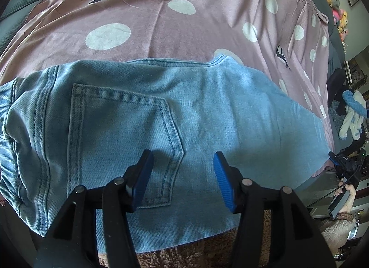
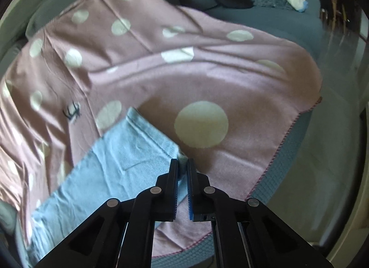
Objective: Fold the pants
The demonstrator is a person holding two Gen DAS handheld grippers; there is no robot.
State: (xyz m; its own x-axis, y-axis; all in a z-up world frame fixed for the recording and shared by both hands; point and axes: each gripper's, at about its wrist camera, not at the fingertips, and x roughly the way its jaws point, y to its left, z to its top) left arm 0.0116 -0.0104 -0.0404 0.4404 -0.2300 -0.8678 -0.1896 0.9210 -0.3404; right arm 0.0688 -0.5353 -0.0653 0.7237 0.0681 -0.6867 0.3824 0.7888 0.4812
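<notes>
Over the seat end, left view: left gripper [image 1: 183,175] spread, hovering above jeans [image 1: 161,115], nothing pinched; back pocket [image 1: 124,143] right under the tips. Jeans flat on dotted sheet [image 1: 161,14], long axis running off to the right.

Right view: right gripper [image 2: 183,171] pressed together on the hem corner [image 2: 177,155] of the leg [image 2: 110,166]. Leg stretching away down-left. Judged: right hand carries hem toward the waist; left only waits.
</notes>
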